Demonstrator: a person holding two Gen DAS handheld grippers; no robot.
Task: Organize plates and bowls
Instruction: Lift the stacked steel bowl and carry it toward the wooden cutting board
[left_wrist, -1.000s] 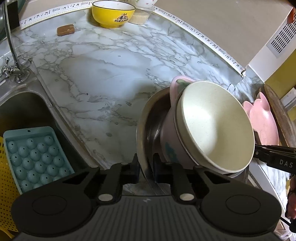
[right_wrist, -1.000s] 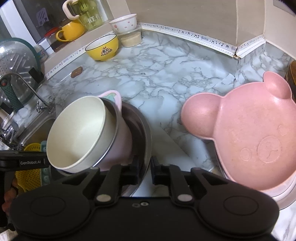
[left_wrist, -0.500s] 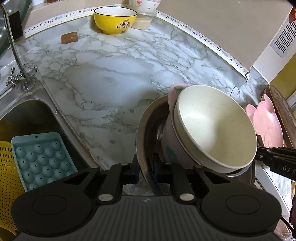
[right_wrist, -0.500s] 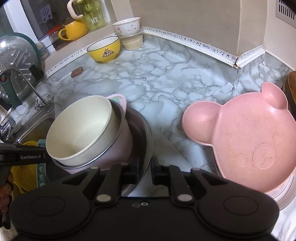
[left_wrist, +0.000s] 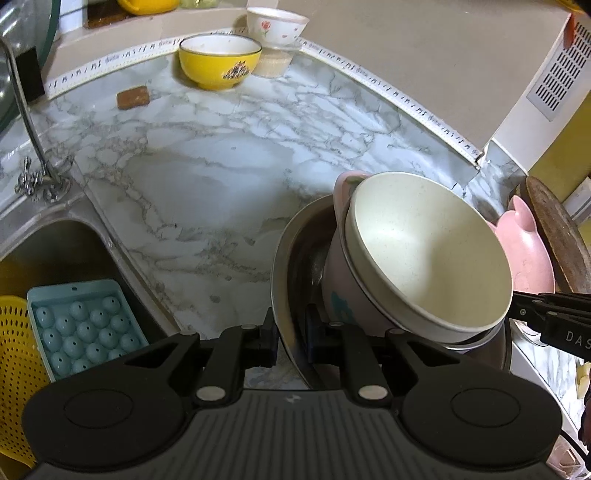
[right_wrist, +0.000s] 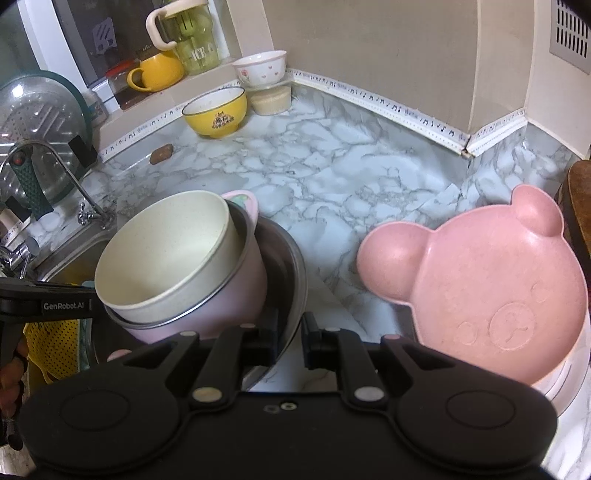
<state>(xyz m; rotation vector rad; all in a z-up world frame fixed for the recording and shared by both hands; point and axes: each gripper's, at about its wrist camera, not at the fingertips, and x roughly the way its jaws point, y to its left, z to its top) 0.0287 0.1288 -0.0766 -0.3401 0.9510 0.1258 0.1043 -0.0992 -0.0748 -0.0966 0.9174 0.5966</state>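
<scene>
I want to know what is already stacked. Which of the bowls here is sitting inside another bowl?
The cream bowl: it is nested in the pink bowl, tilted inside the metal dish. The yellow bowl stands alone on the counter, and the white flowered bowl sits on a container.

Bare marble counter (left_wrist: 229, 177) between yellow bowl (left_wrist: 219, 61) and sink (left_wrist: 55, 236).

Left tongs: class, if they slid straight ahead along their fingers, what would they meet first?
They are already clamped on the metal pan's rim; further along that line probably lies the bare marble counter, though depth is unclear.
</scene>
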